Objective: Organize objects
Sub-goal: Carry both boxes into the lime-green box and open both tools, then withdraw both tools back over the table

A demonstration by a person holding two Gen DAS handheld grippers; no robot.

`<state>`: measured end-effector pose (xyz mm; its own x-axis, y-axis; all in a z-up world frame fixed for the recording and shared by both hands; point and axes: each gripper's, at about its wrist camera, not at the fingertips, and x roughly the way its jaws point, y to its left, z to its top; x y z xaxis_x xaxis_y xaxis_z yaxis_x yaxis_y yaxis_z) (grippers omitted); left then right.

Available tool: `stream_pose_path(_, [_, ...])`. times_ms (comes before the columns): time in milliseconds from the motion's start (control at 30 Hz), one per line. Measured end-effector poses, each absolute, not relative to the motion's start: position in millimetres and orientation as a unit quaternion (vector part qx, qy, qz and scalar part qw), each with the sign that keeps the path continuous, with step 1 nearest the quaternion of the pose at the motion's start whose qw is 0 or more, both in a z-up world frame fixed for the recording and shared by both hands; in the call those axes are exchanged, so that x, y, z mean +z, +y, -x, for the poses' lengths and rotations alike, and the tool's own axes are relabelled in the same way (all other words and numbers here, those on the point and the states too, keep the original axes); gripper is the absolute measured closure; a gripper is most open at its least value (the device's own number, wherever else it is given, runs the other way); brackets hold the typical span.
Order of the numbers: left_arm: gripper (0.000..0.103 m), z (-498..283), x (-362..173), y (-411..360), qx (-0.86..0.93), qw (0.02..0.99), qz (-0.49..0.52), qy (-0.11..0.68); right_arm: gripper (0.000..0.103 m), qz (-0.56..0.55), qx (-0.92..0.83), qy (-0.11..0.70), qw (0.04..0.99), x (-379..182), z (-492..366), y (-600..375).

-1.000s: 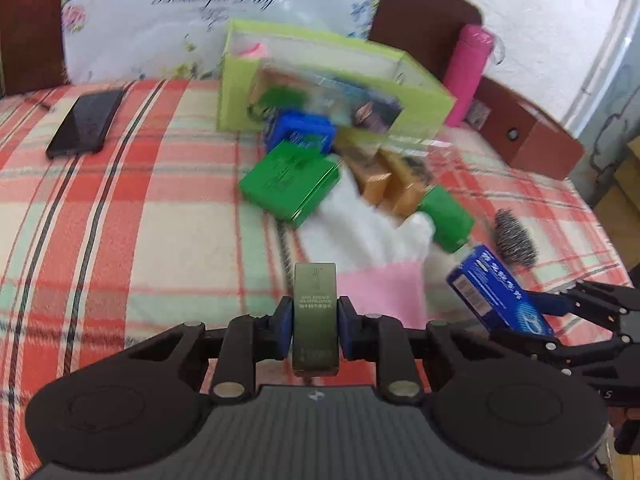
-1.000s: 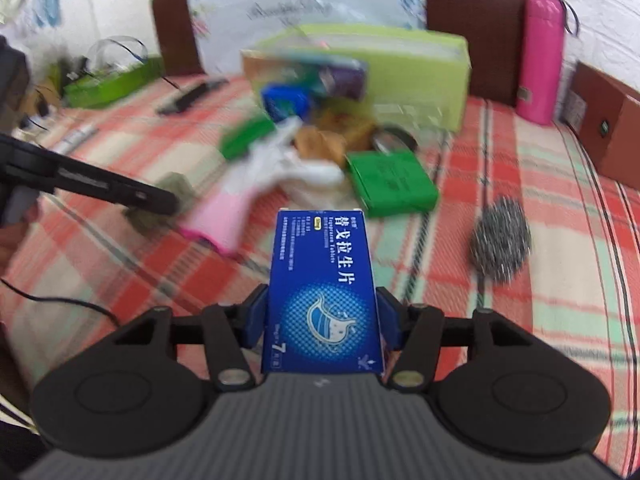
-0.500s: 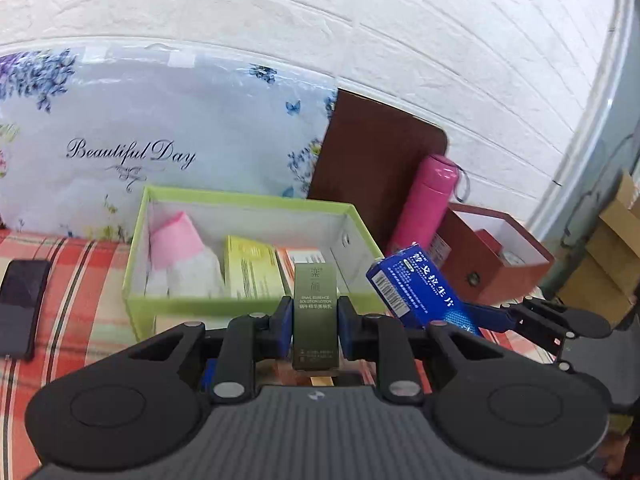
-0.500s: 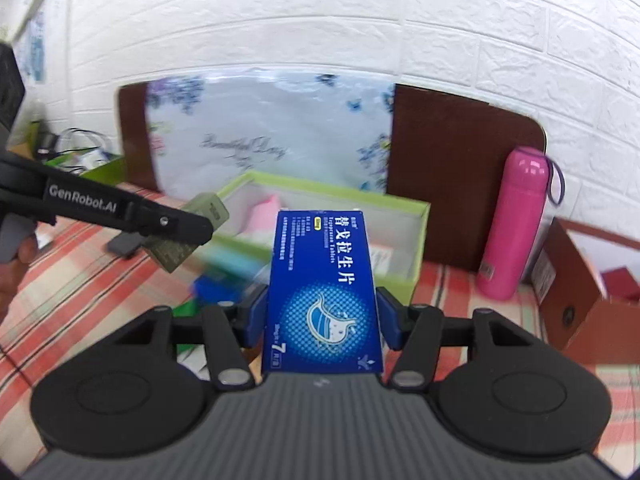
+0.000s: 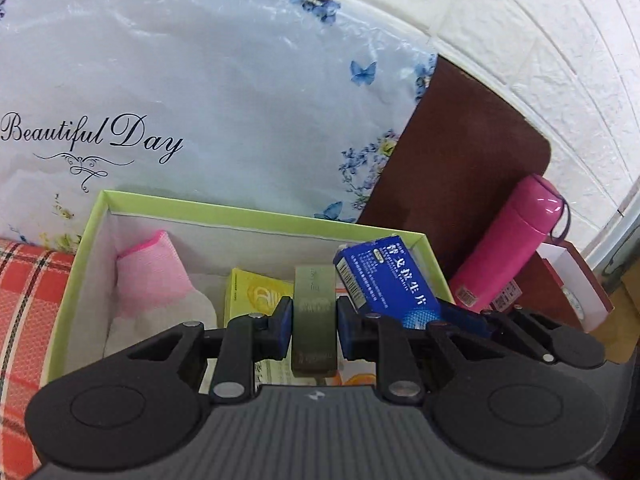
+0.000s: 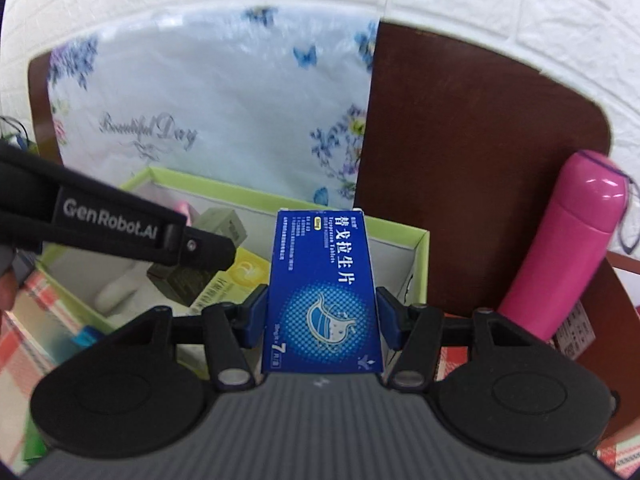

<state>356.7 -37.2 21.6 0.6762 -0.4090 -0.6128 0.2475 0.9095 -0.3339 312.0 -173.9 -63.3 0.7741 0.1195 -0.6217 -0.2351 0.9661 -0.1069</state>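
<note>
My left gripper [image 5: 314,320] is shut on a slim olive-green box [image 5: 314,304] and holds it over the open lime-green box [image 5: 256,216]. My right gripper [image 6: 322,320] is shut on a blue medicine box [image 6: 322,280], held over the same box's right end [image 6: 420,248]. The blue box also shows in the left wrist view [image 5: 384,280]. The olive box [image 6: 224,224] and left gripper show in the right wrist view. Inside the green box lie a pink and white glove [image 5: 152,284] and a yellow packet [image 5: 256,292].
A pink flask [image 6: 572,240] stands right of the green box, beside a brown box [image 5: 568,284]. A floral plastic-wrapped package [image 5: 200,100] and a brown headboard [image 6: 460,140] stand behind. The red plaid cloth [image 5: 24,292] lies at left.
Both grippers have lifted their boxes from the plaid surface and moved forward until they are over the green box. Both stay shut on their boxes.
</note>
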Motion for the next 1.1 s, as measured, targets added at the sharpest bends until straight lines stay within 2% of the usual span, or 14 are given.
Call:
stream_pose_path(33, [0.067, -361, 19, -38, -0.184, 0.908, 0.109, 0.361, 0.045, 0.092, 0.104, 0.327, 0.935, -67, -315, -173])
stream_pose_path(67, [0.041, -364, 16, -39, -0.183, 0.906, 0.105, 0.367, 0.04, 0.093, 0.115, 0.331, 0.932, -70, -318, -173])
stream_pose_path(100, [0.032, -366, 14, -39, -0.177, 0.906, 0.102, 0.371, 0.025, 0.097, 0.12, 0.333, 0.93, -73, -319, -172])
stream_pose_path(133, [0.029, -364, 14, -38, -0.167, 0.91, 0.101, 0.366, 0.019, 0.103, 0.122, 0.328, 0.931, -74, -317, -171])
stream_pose_path(267, [0.029, -350, 24, -27, -0.158, 0.921, 0.097, 0.342, 0.017, 0.119, 0.122, 0.291, 0.941, -60, -295, -176])
stream_pose_path(433, [0.028, -304, 51, -19, -0.164, 0.93, 0.091, 0.318, 0.001, 0.115, 0.093, 0.231, 0.962, -24, -247, -195])
stream_pose_path(567, [0.025, -250, 58, -16, -0.165, 0.933, 0.084, 0.308, 0.0, 0.087, 0.094, 0.219, 0.967, -7, -204, -211])
stream_pose_path(767, [0.025, -178, 42, -6, -0.177, 0.935, 0.076, 0.298, 0.0, 0.071, 0.107, 0.216, 0.968, -7, -133, -216])
stream_pose_path(933, [0.025, -136, 18, 10, -0.162, 0.923, 0.127, 0.326, 0.0, 0.04, 0.12, 0.217, 0.968, -22, -77, -218])
stream_pose_path(1100, [0.025, -103, -6, 11, -0.154, 0.917, 0.115, 0.348, 0.0, 0.038, 0.116, 0.226, 0.966, -48, -37, -214])
